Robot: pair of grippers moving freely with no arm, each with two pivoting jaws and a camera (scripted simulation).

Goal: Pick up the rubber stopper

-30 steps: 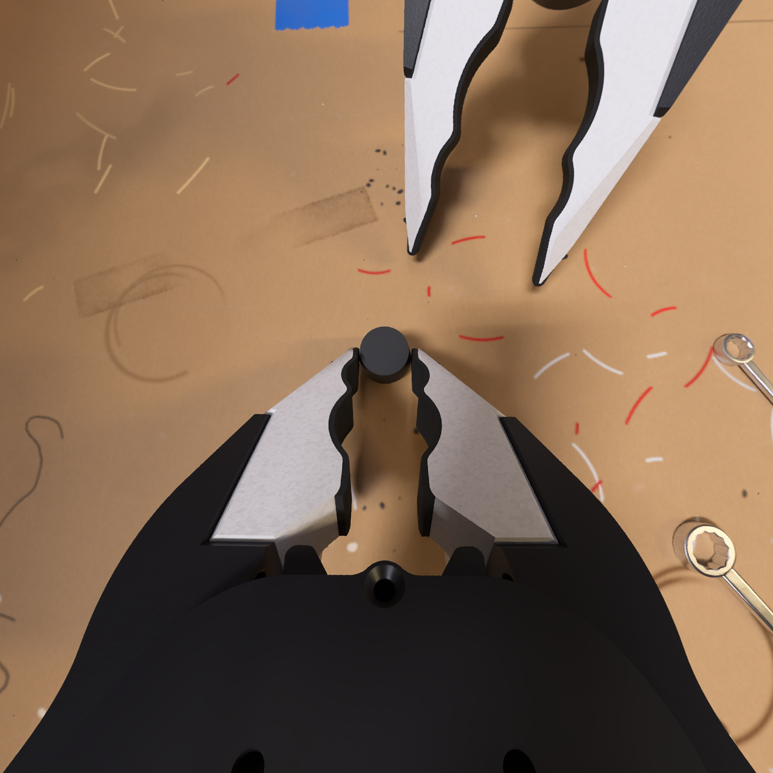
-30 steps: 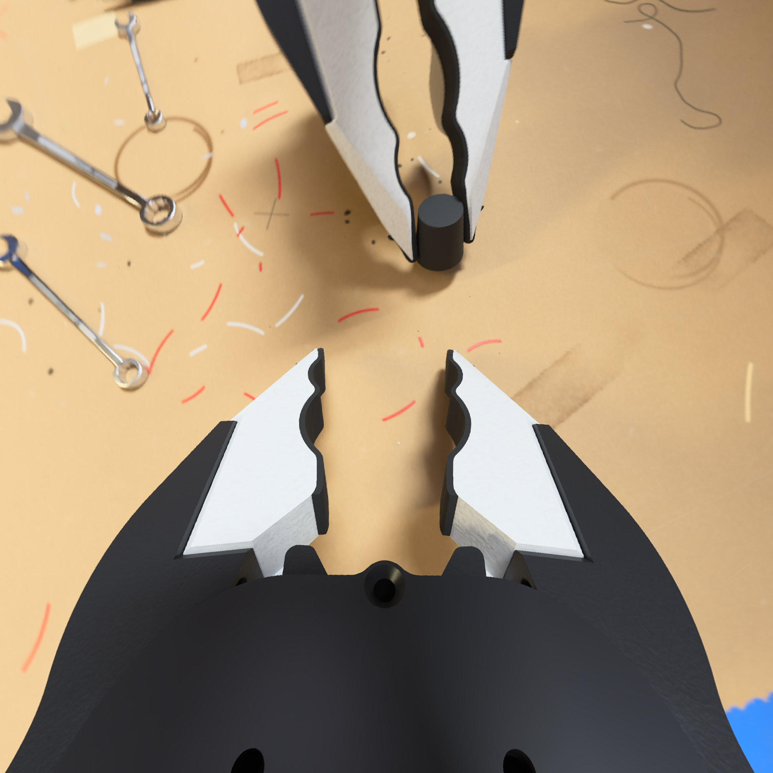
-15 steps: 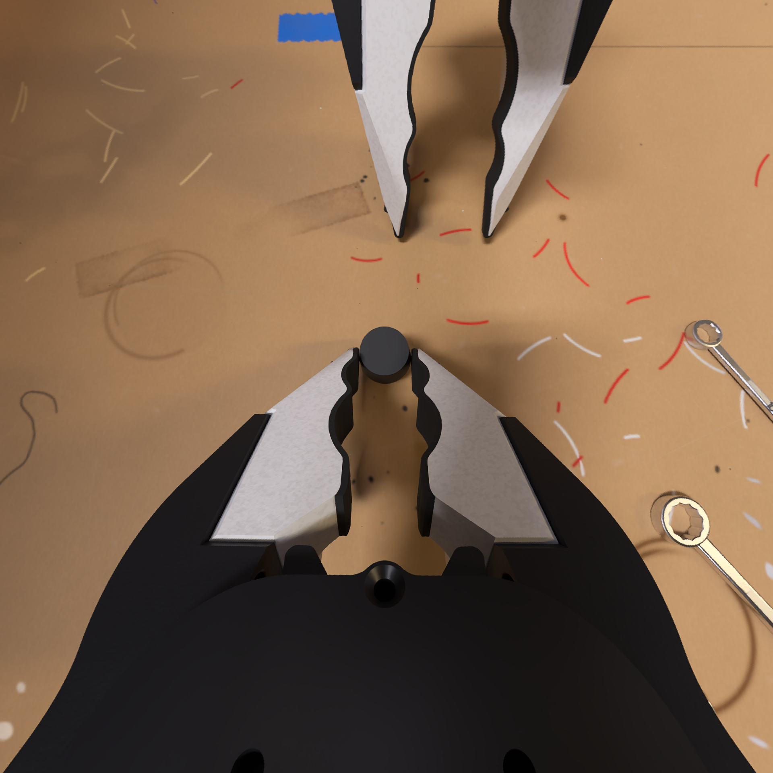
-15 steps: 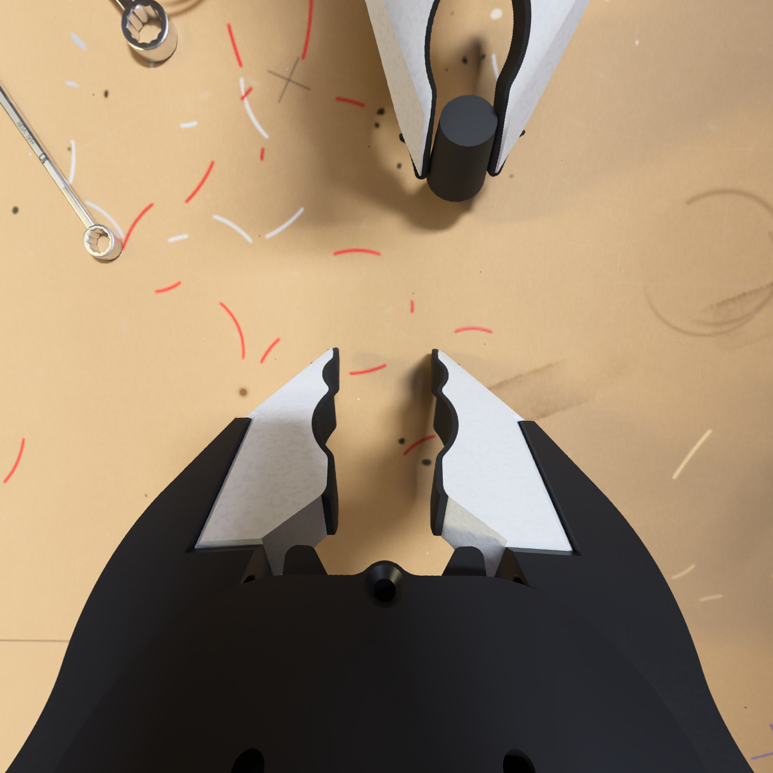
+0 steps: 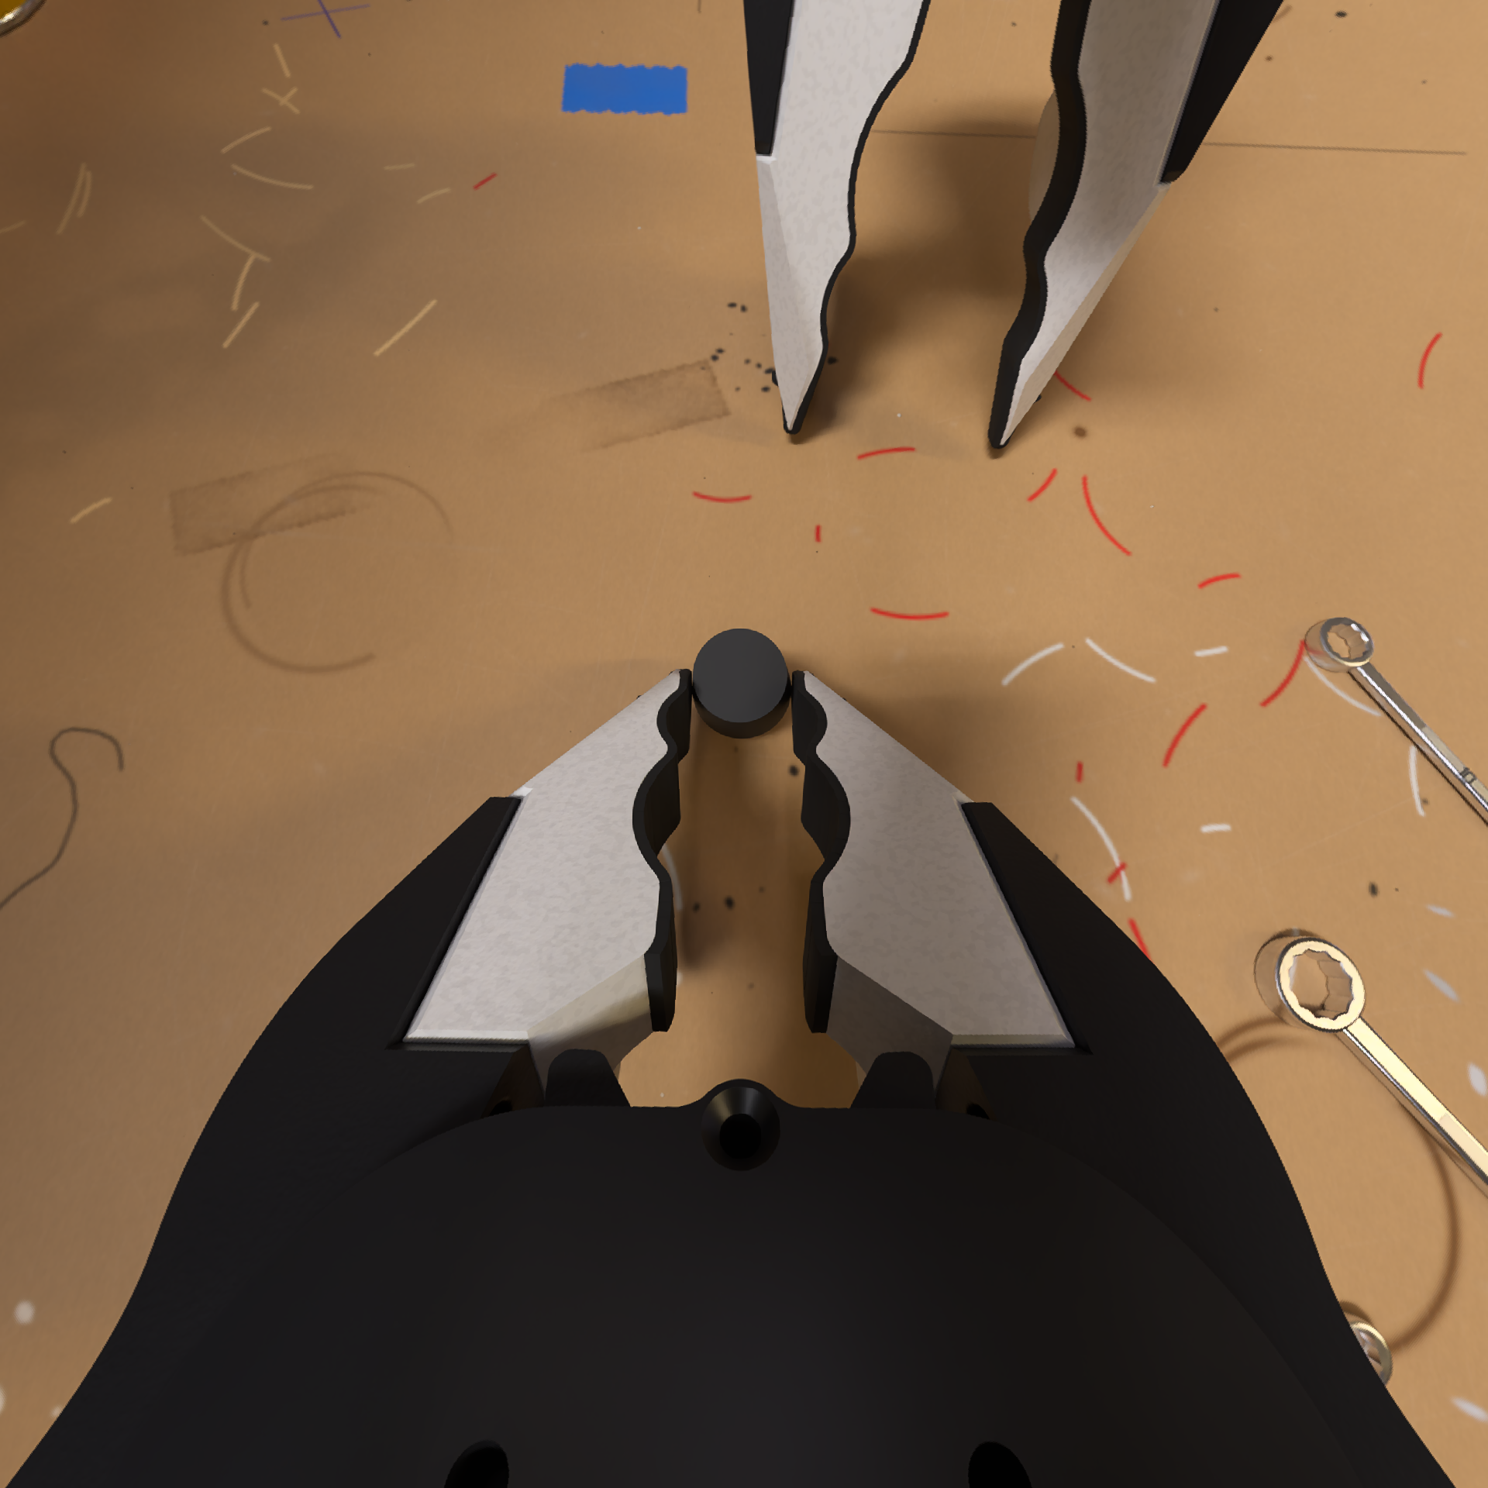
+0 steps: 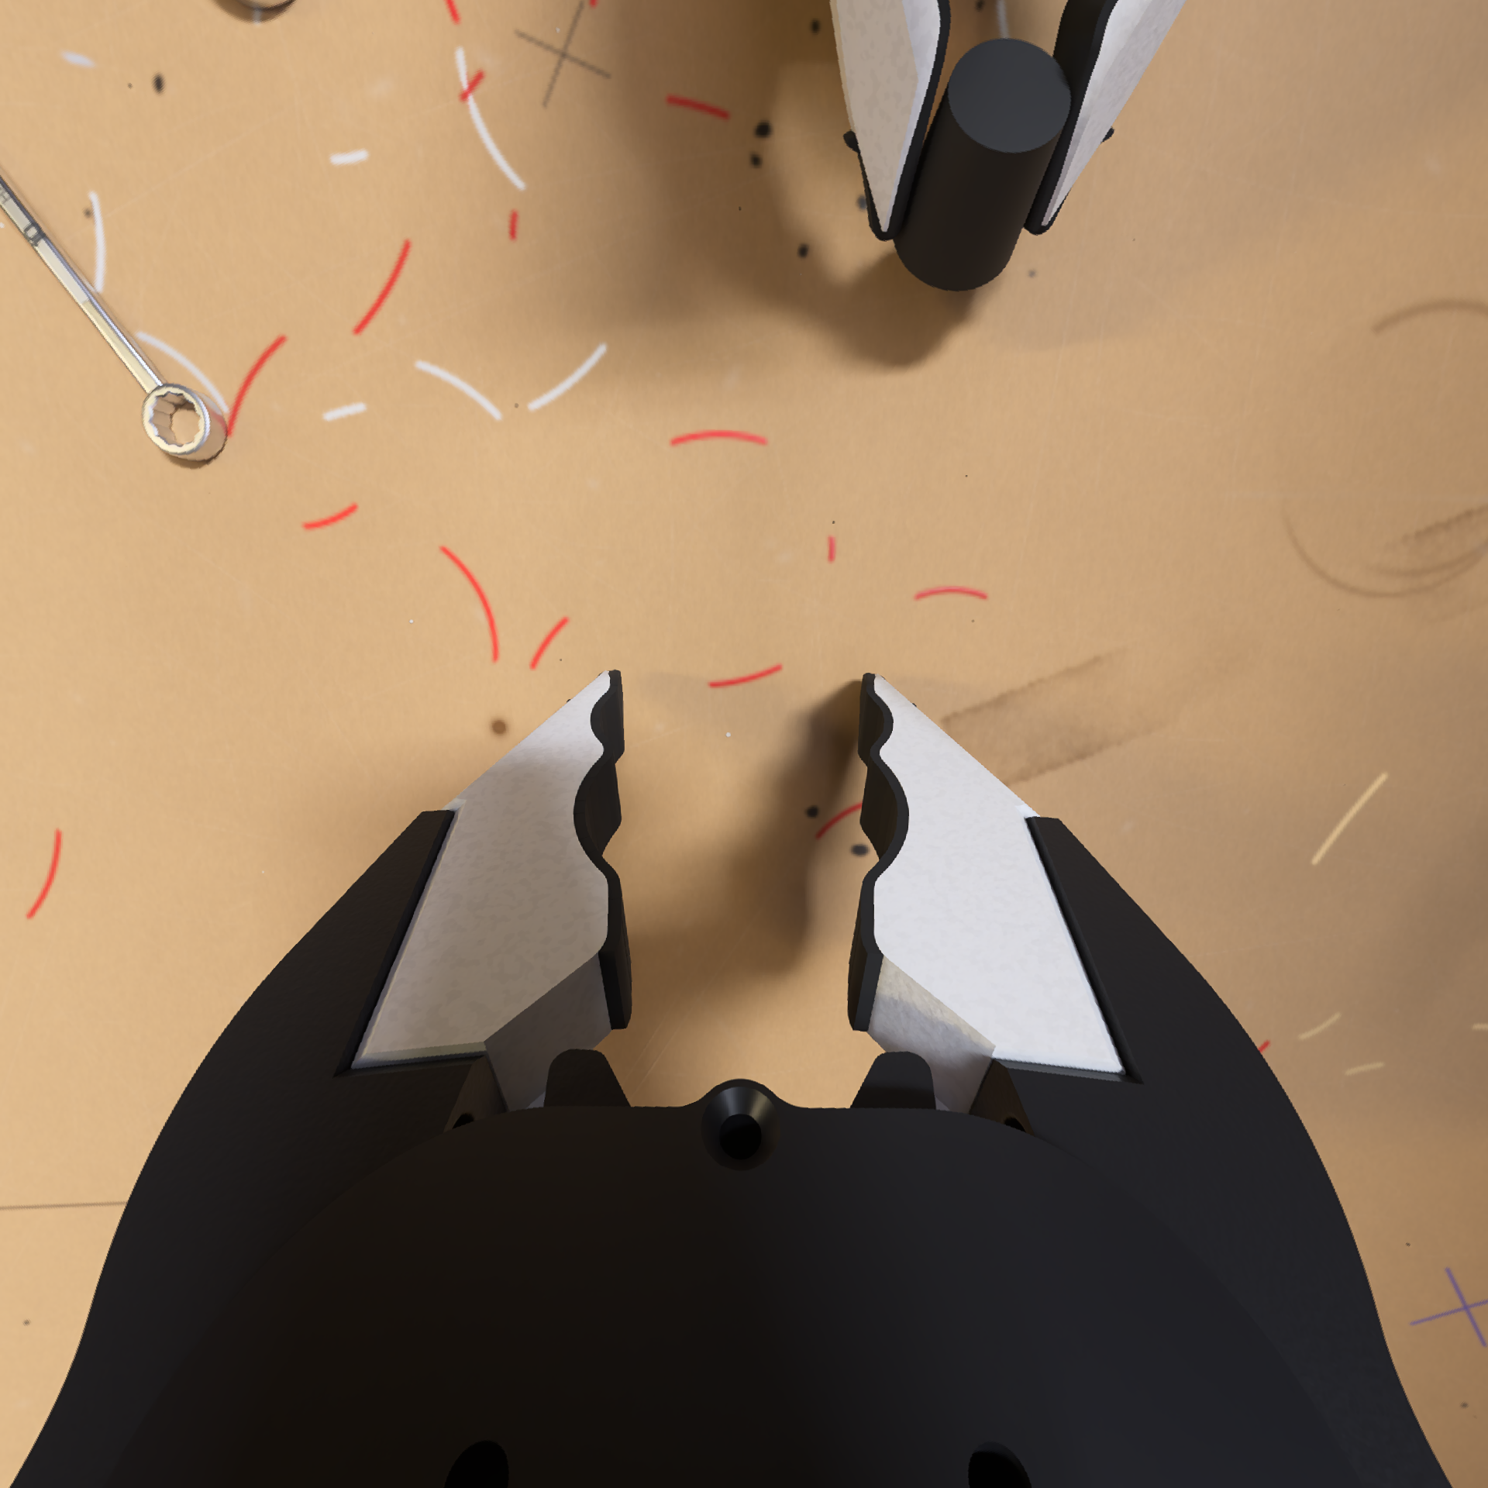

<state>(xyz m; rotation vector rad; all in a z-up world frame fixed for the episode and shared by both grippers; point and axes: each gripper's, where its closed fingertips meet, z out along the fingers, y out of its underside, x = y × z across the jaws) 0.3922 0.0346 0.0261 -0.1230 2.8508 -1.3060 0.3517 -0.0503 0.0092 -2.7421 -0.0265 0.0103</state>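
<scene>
The rubber stopper (image 5: pixel 740 680) is a short black cylinder. My left gripper (image 5: pixel 741 684) is shut on it at the fingertips and holds it upright, a little above the brown bench; its shadow lies on the board below it. In the right wrist view the stopper (image 6: pixel 994 177) shows at the top right between the left gripper (image 6: pixel 964 232) fingers. My right gripper (image 6: pixel 741 680) is open and empty, facing the left one, tips close to the board. It also shows in the left wrist view (image 5: pixel 895 435), beyond the stopper.
Two ring wrenches (image 5: pixel 1320 986) (image 5: pixel 1341 644) lie on the bench to the right in the left wrist view; one wrench (image 6: pixel 181 419) shows at the left in the right wrist view. A blue tape patch (image 5: pixel 624 88) is far off. The board (image 6: pixel 1127 483) bears red and white scratch marks.
My left gripper has risen with the stopper held in it. My right gripper narrowed, then widened again, and shifted relative to the left one.
</scene>
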